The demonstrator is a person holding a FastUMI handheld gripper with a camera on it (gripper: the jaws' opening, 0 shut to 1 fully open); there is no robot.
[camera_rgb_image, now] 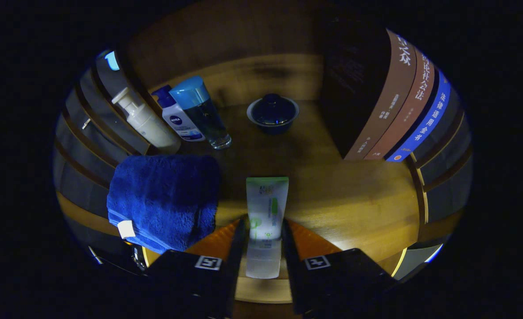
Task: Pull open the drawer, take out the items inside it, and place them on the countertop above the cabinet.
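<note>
While the gripper [265, 241] clasps a white-and-green tube [266, 212] between both fingers, the tube stands upright over the wooden counter [354, 199]. Beside it lies a folded blue towel [166, 199]; beyond stand three bottles [186, 117], a dark lidded bowl [273, 113] and upright books [394, 102].

A fluffy terry-cloth towel [164, 201] and a smooth glossy plastic tube [266, 208] rest on the satin-sheened wooden countertop [354, 204].
</note>
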